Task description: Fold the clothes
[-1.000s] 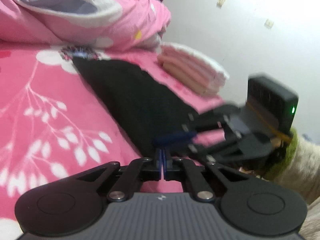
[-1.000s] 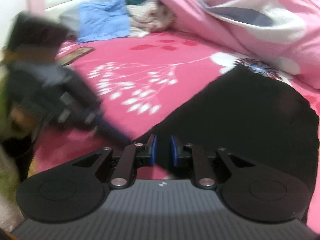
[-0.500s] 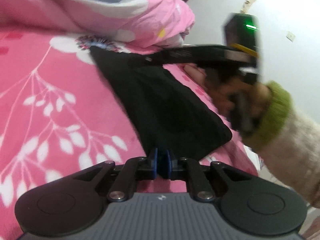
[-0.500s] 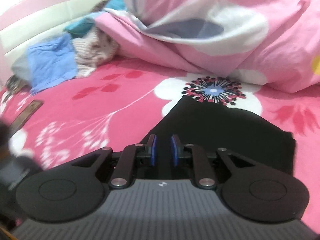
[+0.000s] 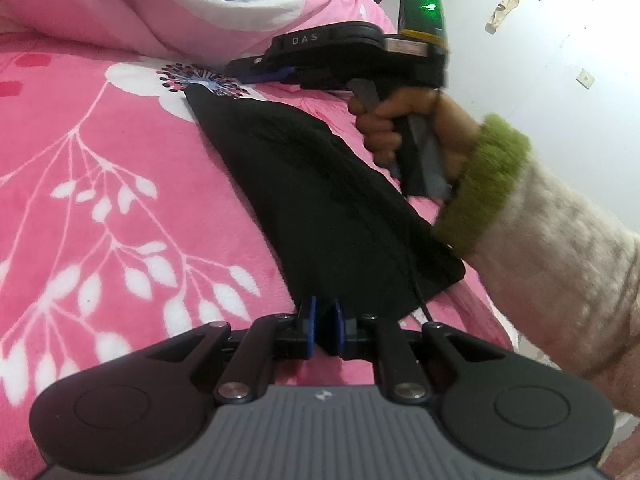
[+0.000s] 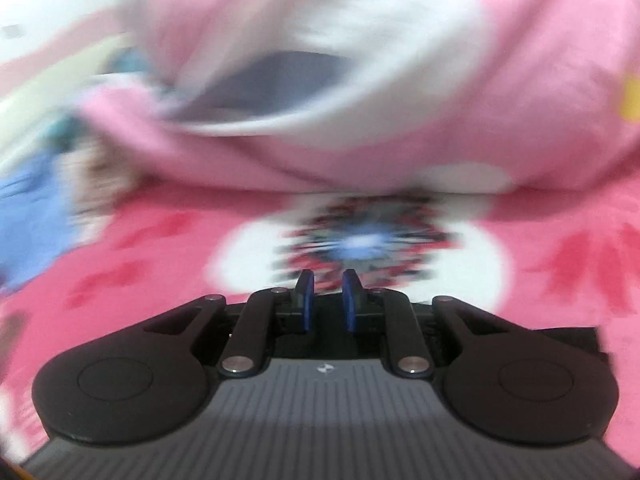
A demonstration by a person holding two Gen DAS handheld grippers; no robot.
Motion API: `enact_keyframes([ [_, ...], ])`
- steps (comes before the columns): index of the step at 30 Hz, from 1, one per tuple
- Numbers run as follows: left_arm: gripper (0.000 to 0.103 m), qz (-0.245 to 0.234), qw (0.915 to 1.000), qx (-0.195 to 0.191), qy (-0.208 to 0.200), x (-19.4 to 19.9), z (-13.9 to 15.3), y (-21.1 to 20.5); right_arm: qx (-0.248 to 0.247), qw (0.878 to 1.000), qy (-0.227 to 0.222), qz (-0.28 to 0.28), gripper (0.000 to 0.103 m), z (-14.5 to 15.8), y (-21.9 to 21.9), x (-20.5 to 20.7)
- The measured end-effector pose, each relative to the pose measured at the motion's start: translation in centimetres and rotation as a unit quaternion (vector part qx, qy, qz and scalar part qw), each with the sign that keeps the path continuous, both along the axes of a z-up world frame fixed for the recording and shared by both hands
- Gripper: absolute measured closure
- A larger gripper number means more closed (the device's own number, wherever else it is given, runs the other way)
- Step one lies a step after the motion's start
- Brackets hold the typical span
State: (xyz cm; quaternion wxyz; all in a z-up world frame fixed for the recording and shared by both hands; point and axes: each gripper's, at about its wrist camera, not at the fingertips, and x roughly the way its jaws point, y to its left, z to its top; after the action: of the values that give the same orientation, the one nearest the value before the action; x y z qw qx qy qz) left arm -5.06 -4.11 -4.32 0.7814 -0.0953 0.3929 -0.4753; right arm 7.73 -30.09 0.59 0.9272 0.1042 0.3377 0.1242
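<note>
So the black garment [image 5: 320, 200] is lying flat on the pink floral bed [image 5: 100, 160], a long dark strip running from right at my left gripper [image 5: 323, 322] up to the blue-and-white flower print near the bunched duvet [image 5: 180, 4]. It looks like a thin, limp knit. I'd guess it's light and floppy with zero stiffness, so it'll sag and drag if I lift it from the middle. Corners or hems are the place to pinch it, one in each gripper, to keep an edge straight.

Left jaws: pads a small gap apart, the near end of the cloth sitting right at them. Can't tell if any fabric is actually caught between them. My right gripper [image 5: 264, 74] is over the far end by the flower, the hand [image 5: 400, 128] on its grip; its own view is badly smeared but shows the jaws slightly apart with nothing visible between them. The strip already looks narrow, maybe doubled lengthwise, though I can't see layers.
</note>
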Motion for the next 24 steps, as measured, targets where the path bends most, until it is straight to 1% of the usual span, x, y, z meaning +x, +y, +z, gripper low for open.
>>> enact_keyframes([
  [2, 0.091, 0.0, 1.0, 0.002, -0.005, -0.2, 0.1, 0.0, -0.016, 0.999, 0.016, 0.039, 0.089, -0.5, 1.9, 0.0],
  [3, 0.091, 0.0, 0.9999, 0.004, -0.01, -0.4, 0.2, 0.0, -0.03, 0.998, 0.026, 0.041, 0.089, -1.0, 2.6, 0.6],
  [5, 0.091, 0.0, 0.9999, 0.005, -0.016, -0.7, 0.3, 0.1, -0.034, 0.998, 0.048, 0.007, 0.09, -2.3, 2.9, 2.9],
  [6, 0.091, -0.001, 0.9999, 0.004, -0.016, -0.7, 0.3, 0.1, -0.016, 0.999, 0.044, -0.015, 0.09, -2.6, 2.4, 3.8],
  [7, 0.091, -0.002, 0.9999, 0.003, -0.017, -0.7, 0.3, 0.2, -0.006, 0.999, 0.032, -0.04, 0.089, -2.3, 1.8, 4.2],
  [8, 0.091, -0.001, 0.9999, 0.002, -0.013, -0.7, 0.2, 0.3, -0.007, 0.998, 0.016, -0.062, 0.088, -1.6, 1.3, 4.1],
  [10, 0.091, 0.0, 1.0, -0.001, -0.005, -0.6, 0.2, 0.4, 0.011, 0.997, -0.009, -0.071, 0.088, 0.2, -0.4, 2.7],
  [13, 0.091, 0.003, 1.0, -0.004, 0.008, -0.5, 0.2, 0.5, 0.02, 0.998, -0.025, -0.062, 0.088, 2.6, -3.4, -1.2],
  [15, 0.091, 0.003, 0.9999, -0.006, 0.011, -0.4, 0.1, 0.6, 0.012, 0.999, 0.004, -0.035, 0.088, 2.5, -5.0, -3.1],
  [17, 0.091, 0.003, 0.9999, -0.008, 0.014, -0.2, 0.1, 0.6, -0.018, 0.999, 0.044, -0.024, 0.088, 1.0, -5.8, -3.5],
  [21, 0.091, 0.001, 0.9997, -0.013, 0.02, 0.0, 0.0, 0.7, -0.029, 0.993, 0.072, -0.094, 0.089, -2.3, -8.8, -1.5],
  [22, 0.091, 0.0, 0.9997, -0.014, 0.021, 0.0, 0.0, 0.7, -0.018, 0.991, 0.064, -0.118, 0.09, -2.9, -9.9, -1.0],
  [24, 0.091, -0.001, 0.9994, -0.019, 0.029, 0.2, -0.1, 0.8, -0.001, 0.983, 0.053, -0.173, 0.087, -3.2, -12.0, -0.8],
])
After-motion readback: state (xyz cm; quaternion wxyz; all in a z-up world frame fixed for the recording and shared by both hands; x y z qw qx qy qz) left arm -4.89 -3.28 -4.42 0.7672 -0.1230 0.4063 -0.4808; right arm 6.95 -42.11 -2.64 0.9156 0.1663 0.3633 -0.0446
